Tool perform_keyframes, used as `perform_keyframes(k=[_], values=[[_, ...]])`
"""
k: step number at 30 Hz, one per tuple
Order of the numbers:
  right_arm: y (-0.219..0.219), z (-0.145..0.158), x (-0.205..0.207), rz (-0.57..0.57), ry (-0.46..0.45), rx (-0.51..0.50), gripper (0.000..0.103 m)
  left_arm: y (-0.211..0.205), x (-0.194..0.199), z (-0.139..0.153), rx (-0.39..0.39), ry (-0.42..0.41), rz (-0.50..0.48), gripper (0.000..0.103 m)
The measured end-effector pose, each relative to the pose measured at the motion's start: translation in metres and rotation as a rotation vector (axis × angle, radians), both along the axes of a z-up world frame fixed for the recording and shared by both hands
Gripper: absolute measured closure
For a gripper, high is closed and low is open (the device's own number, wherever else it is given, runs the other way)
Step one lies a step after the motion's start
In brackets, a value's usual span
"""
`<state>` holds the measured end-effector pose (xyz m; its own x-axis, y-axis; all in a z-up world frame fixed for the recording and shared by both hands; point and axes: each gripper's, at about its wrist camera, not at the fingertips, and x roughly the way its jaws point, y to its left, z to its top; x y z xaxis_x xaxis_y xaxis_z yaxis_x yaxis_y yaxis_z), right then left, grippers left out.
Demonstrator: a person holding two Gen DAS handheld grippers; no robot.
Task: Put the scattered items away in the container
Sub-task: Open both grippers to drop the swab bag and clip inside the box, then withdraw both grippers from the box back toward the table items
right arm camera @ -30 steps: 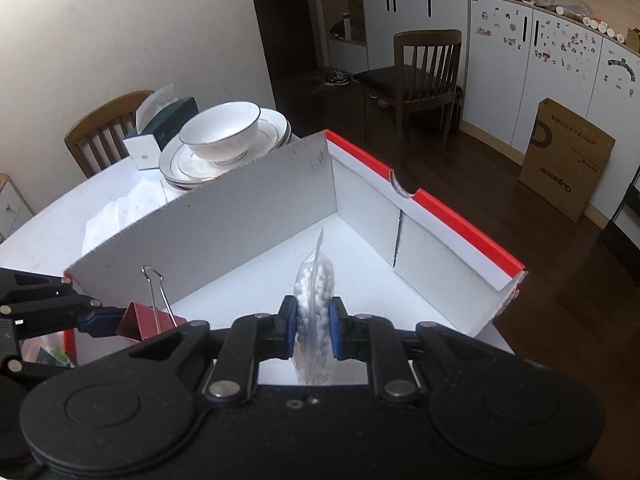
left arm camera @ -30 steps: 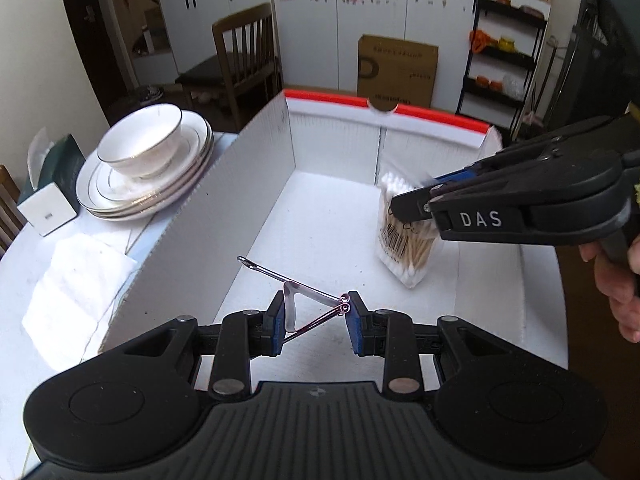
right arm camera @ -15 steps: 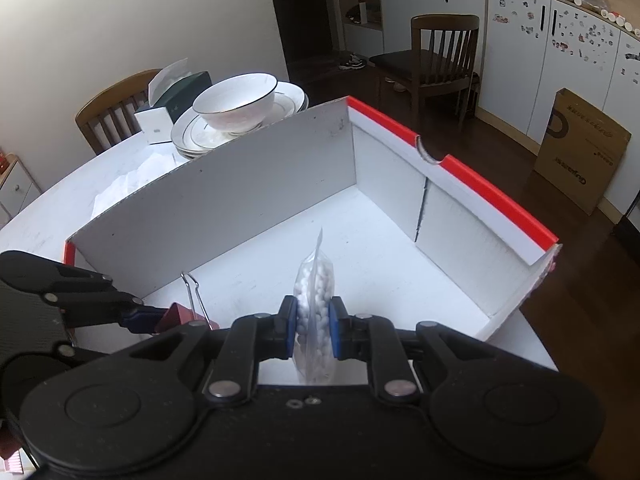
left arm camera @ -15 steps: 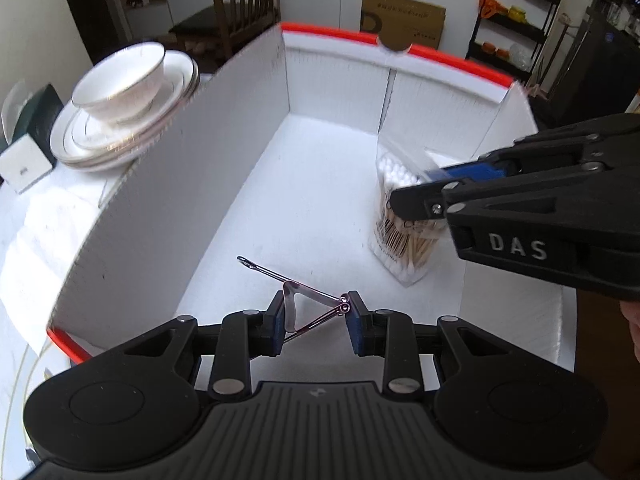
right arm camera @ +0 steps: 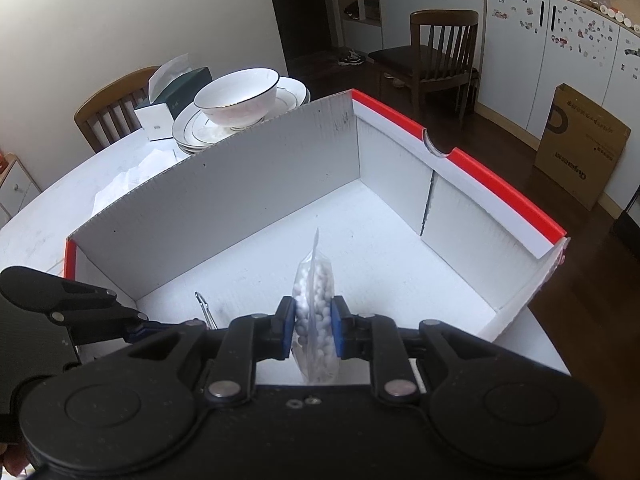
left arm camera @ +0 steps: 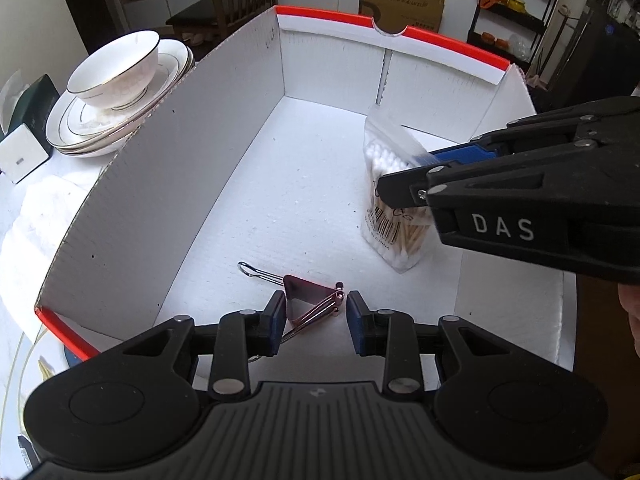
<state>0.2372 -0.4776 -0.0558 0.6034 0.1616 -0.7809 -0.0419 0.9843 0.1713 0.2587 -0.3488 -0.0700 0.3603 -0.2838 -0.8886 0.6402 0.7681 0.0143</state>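
Observation:
A white cardboard box with red rims (left arm camera: 224, 152) is the container; it also shows in the right wrist view (right arm camera: 240, 188). My left gripper (left arm camera: 316, 322) is open over the box's near end. A dark red binder clip (left arm camera: 306, 304) lies on the box floor between its pads, loose from the right pad. Its wire handle shows in the right wrist view (right arm camera: 206, 310). My right gripper (right arm camera: 312, 332) is shut on a clear bag of cotton swabs (right arm camera: 314, 320) and holds it upright inside the box. The bag (left arm camera: 394, 196) stands at the box's right side, its bottom near the floor.
A bowl on stacked plates (left arm camera: 116, 92) stands left of the box, with a tissue box (left arm camera: 24, 128) and white napkins (left arm camera: 44, 216) beside it. A wooden chair (right arm camera: 440, 56) and a brown carton (right arm camera: 580, 148) stand on the floor beyond the table.
My left gripper has opened and the binder clip has dropped onto the box floor. Both grippers have moved lower into the box. The right gripper still holds the swab bag.

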Motion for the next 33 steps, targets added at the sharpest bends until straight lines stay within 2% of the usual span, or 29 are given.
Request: perform_keyframes(k=[2, 4, 5, 13, 26, 33], values=[[0.0, 0.001, -0.001, 0.0, 0.001, 0.003, 0.082, 0.002, -0.002, 0.002, -0.011, -0.008, -0.004, 0.065], [0.001, 0.002, -0.002, 0.0, -0.003, 0.0, 0.078, 0.003, -0.003, 0.006, -0.027, -0.03, -0.003, 0.045], [0.002, 0.003, -0.002, -0.001, -0.003, 0.002, 0.077, 0.005, -0.004, 0.009, -0.039, -0.04, 0.0, 0.043], [-0.001, 0.014, -0.009, -0.006, -0.014, 0.011, 0.059, 0.014, -0.01, 0.025, -0.089, -0.087, 0.016, 0.043], [0.004, 0.033, -0.027, -0.013, -0.038, -0.002, 0.053, 0.046, -0.032, 0.051, -0.164, -0.166, 0.056, 0.043], [0.02, 0.045, -0.042, 0.026, -0.071, -0.012, 0.04, 0.069, -0.049, 0.064, -0.202, -0.207, 0.08, 0.043]])
